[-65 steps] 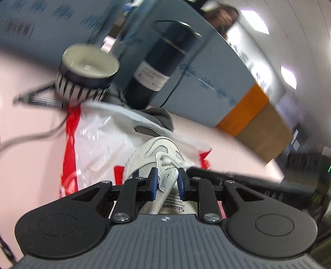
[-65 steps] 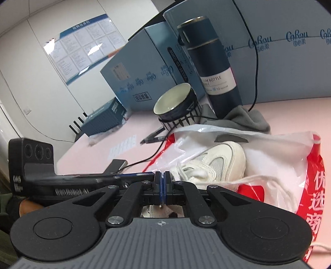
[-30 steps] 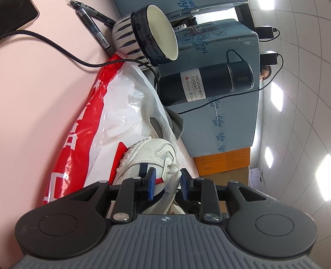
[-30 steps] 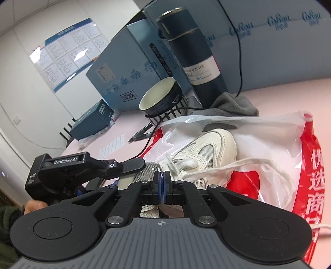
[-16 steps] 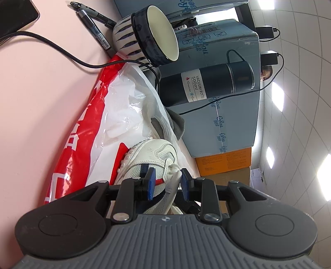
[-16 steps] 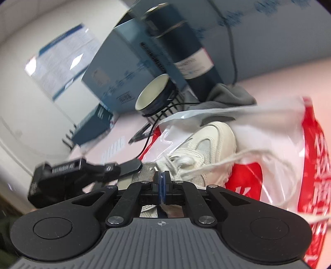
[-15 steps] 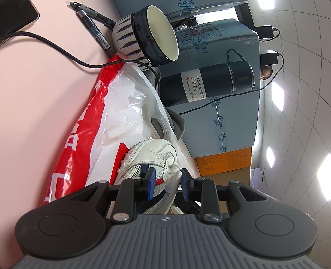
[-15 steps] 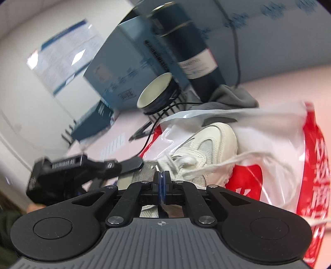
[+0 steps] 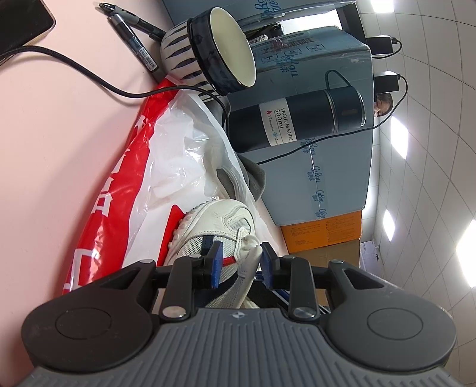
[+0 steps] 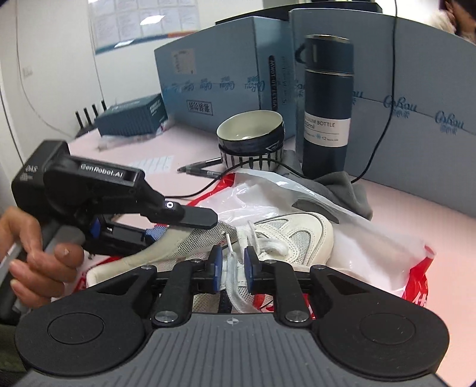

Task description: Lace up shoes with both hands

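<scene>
Nearest the right wrist camera, the right tool point(image 10: 233, 265) has its jaws opening, with the white lace point(image 10: 231, 268) standing between the blue pads but no longer pressed by them, its thin tip poking up just above; in the left wrist view the left tool point(image 9: 240, 262) is partly closed around the grey mesh tongue point(image 9: 238, 285) of the white shoe point(image 9: 220, 226), though whether the pads really pinch it is hard to tell, since one pad appears to stand a little off the fabric. The shoe lies on a red-and-white plastic bag point(image 10: 372, 247) spread over the pink tabletop point(image 9: 59, 125), toe pointing toward the far clutter. The risk, as I judge it: with the right jaws parting, the lace may slip sideways or fall slack across the eyelets, and the tip could be lost among the loops; the bag is slick, so a tug from either tool may drag the shoe (nothing pins it but the left tool's hold). Farther off stand a striped bowl point(image 10: 250, 140), two pens point(image 9: 134, 41), a dark vacuum bottle point(image 10: 325, 98) on a grey cloth point(image 10: 348, 190), then blue boxes point(image 10: 214, 80). Only the right view shows the left tool from outside, the hand point(image 10: 32, 253) gripping it, and the lace tip; only the left view shows the phone corner point(image 9: 20, 20) and the orange box point(image 9: 324, 229).
</scene>
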Demonstrator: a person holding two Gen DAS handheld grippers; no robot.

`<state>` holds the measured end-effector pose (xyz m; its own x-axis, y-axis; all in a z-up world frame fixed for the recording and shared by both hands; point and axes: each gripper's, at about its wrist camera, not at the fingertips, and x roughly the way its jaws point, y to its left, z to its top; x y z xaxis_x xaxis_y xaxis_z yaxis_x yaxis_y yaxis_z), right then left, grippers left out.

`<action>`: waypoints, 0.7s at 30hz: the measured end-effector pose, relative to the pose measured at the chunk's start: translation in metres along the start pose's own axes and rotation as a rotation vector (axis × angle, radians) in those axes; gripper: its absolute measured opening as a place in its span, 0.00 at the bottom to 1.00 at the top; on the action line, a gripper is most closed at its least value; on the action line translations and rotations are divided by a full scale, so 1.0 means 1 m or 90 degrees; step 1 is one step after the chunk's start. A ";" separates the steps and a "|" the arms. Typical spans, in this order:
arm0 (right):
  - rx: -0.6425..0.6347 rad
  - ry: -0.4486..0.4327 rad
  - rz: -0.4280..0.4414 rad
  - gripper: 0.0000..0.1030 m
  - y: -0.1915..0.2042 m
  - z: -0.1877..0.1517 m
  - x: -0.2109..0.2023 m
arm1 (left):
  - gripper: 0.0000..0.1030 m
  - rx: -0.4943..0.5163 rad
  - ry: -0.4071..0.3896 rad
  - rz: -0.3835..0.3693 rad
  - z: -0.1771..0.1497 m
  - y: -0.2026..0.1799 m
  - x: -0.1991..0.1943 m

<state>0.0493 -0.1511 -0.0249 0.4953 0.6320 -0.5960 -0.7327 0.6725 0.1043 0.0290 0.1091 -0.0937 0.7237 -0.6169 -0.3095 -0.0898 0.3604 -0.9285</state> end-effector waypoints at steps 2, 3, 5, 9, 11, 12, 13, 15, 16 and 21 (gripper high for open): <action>-0.022 0.006 -0.006 0.15 0.004 0.000 0.003 | 0.25 0.001 0.001 0.001 0.000 0.000 0.000; -0.036 0.009 -0.009 0.14 0.006 -0.001 0.005 | 0.25 0.002 0.001 0.001 0.000 0.000 0.000; -0.054 0.009 -0.009 0.06 0.011 -0.001 0.006 | 0.25 0.001 0.000 0.000 0.000 0.000 0.000; -0.052 -0.010 -0.003 0.04 0.012 -0.001 0.000 | 0.25 -0.002 -0.003 -0.002 -0.001 0.001 0.000; -0.017 -0.018 0.011 0.04 0.007 -0.001 -0.004 | 0.25 -0.002 -0.003 -0.002 -0.001 0.001 -0.001; -0.002 -0.020 0.017 0.04 0.004 -0.001 -0.006 | 0.26 -0.003 -0.003 -0.002 -0.001 0.001 -0.001; 0.005 -0.021 0.019 0.04 0.003 -0.001 -0.006 | 0.26 -0.003 -0.004 -0.003 -0.001 0.001 -0.001; 0.016 -0.018 0.017 0.04 0.002 -0.001 -0.007 | 0.26 -0.002 -0.004 -0.002 -0.001 0.001 -0.001; 0.021 -0.017 0.014 0.04 0.001 -0.001 -0.007 | 0.26 -0.002 -0.003 -0.002 -0.001 0.001 -0.001; 0.045 -0.012 0.009 0.04 -0.005 -0.003 -0.002 | 0.26 -0.002 -0.003 -0.001 -0.001 0.001 0.000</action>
<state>0.0506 -0.1567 -0.0264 0.4947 0.6482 -0.5789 -0.7053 0.6886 0.1682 0.0281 0.1086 -0.0949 0.7273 -0.6142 -0.3063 -0.0907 0.3563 -0.9300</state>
